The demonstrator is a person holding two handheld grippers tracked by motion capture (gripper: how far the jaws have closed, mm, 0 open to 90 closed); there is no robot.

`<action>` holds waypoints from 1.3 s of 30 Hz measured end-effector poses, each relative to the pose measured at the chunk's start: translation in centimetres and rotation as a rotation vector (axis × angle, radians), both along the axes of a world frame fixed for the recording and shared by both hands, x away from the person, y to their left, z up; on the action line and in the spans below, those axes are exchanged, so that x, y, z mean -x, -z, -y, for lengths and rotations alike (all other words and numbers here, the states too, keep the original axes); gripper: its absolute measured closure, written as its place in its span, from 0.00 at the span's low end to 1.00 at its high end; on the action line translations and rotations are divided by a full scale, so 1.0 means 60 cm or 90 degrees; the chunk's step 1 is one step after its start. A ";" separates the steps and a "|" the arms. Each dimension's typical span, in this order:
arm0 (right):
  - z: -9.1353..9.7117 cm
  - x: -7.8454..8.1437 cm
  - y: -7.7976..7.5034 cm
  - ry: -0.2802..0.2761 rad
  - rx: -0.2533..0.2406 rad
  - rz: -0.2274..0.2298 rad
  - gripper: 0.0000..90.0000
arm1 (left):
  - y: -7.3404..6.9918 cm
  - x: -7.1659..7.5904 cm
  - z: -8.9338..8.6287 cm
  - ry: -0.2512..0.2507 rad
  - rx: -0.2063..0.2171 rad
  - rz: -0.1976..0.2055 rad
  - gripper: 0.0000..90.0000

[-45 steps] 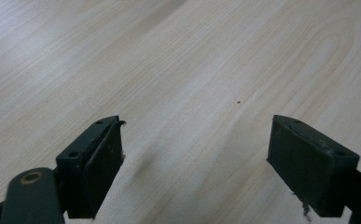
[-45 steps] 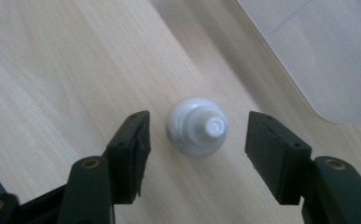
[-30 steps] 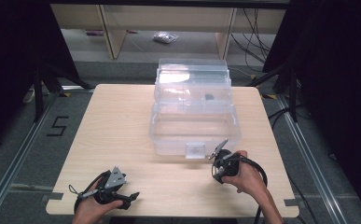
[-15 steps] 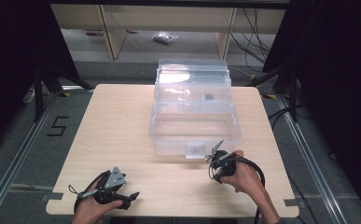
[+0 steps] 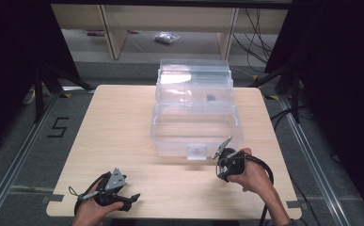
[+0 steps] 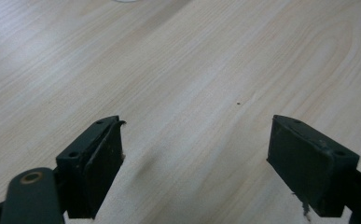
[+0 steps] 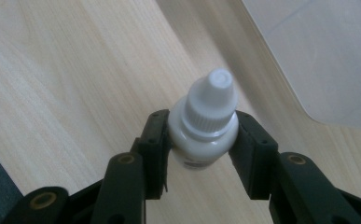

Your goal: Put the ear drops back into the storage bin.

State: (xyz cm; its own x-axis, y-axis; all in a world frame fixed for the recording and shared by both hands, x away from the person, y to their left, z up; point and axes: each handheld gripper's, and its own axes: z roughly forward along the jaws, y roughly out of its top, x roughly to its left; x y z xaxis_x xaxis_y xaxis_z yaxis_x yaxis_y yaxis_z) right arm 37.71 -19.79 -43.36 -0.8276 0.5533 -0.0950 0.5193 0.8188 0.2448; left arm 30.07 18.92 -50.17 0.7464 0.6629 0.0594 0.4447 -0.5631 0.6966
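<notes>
Right gripper view, white dropper bottle clamped between right hand-held gripper jaws

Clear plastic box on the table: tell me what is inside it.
Through the clear plastic box one small dark item shows in an upper compartment; what it is cannot be told. The lower part looks empty, though reflections blur its walls.

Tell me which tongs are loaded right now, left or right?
The right tongs: shut on a small white dropper bottle, by the clear box. The left tongs are open, only bare table between them.
</notes>
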 end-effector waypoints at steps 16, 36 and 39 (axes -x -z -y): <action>0.013 -0.018 -0.039 -0.021 -0.005 0.007 0.67 | 0.000 0.000 0.000 0.001 -0.002 0.000 0.19; 0.017 -0.029 -0.084 -0.003 -0.016 -0.008 0.67 | 0.001 -0.001 0.000 -0.002 0.003 -0.011 0.19; 0.017 -0.031 -0.089 -0.010 -0.017 -0.006 0.67 | 0.001 -0.001 0.000 -0.003 0.003 -0.010 0.19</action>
State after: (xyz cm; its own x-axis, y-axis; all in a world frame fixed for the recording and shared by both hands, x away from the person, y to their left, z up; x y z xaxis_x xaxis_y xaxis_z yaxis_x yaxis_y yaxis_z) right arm 39.55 -20.81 -38.02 -0.8370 0.5424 -0.0721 0.5088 0.8200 0.2621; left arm 30.10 18.92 -50.22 0.7438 0.6669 0.0448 0.4583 -0.5577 0.6920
